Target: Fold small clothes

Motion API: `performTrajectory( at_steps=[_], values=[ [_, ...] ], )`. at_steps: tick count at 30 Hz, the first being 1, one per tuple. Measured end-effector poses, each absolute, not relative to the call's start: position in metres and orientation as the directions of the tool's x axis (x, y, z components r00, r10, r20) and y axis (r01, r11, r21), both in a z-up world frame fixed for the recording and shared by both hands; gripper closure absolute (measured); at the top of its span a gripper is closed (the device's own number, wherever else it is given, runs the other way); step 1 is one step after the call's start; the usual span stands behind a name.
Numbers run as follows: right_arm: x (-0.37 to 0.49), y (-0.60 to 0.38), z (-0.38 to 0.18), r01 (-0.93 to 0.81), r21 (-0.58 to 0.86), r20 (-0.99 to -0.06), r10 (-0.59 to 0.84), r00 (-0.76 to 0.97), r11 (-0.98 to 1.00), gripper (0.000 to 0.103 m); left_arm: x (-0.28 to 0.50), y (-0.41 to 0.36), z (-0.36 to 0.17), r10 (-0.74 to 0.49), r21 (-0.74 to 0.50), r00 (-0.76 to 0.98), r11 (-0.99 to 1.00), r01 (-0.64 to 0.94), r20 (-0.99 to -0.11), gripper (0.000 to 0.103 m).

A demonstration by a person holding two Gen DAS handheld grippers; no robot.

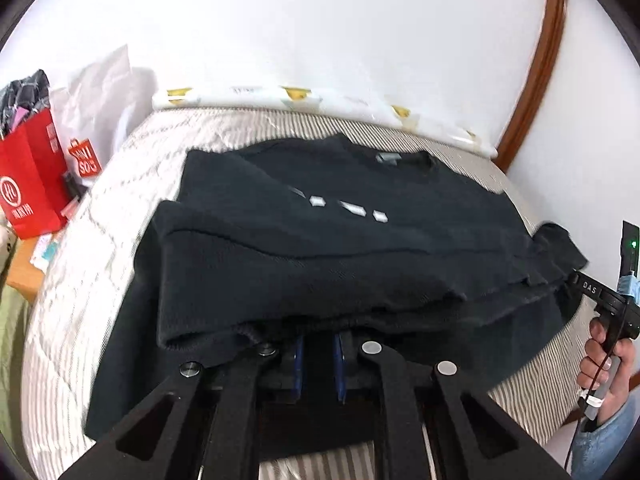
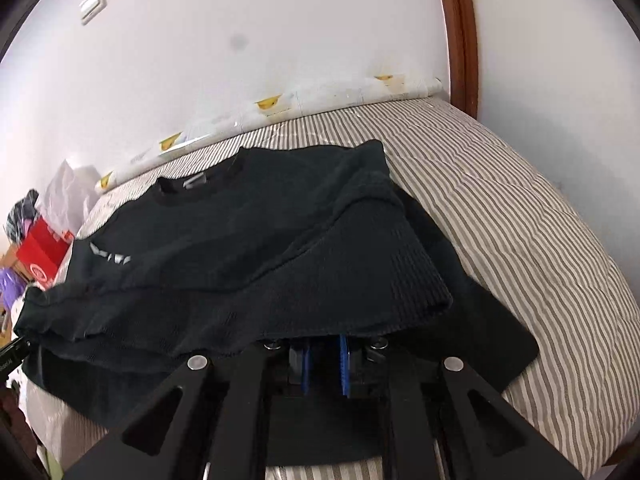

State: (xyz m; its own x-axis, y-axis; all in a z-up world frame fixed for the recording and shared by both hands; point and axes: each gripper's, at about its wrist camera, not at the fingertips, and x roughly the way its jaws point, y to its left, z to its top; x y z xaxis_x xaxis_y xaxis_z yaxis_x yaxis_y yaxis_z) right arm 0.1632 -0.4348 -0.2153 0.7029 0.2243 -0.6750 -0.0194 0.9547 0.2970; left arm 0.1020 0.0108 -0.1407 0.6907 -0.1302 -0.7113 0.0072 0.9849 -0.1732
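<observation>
Above each gripper [image 1: 318,354] [image 2: 326,354] drapes the pinched sweater [image 1: 320,240] hem (folded up).

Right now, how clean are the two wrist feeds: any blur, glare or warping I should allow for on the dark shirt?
Left wrist: the shirt is soft with motion blur, its folds lost in flat black; the wall behind is blown out. Right wrist: the same smear on the shirt; the fisheye bows the striped bedcover and the wooden frame. No glare on the cloth.
</observation>
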Motion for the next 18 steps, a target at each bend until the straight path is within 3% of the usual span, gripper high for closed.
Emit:
performTrajectory(
  at_steps=[9, 18],
  values=[
    [0.217, -0.438, -0.210, 0.026, 0.347, -0.706, 0.243, 0.665, 0.937, 0.092, 0.153, 0.038, -0.142, -0.123, -0.206, 0.683, 0.978, -0.042, -0.720, 0.092],
    [0.261, -0.438, -0.207, 0.079, 0.288, -0.753, 0.175, 0.634, 0.954, 0.092, 0.197, 0.055, -0.144, -0.123, -0.213, 0.665, 0.976, -0.056, -0.737, 0.092]
  ],
)
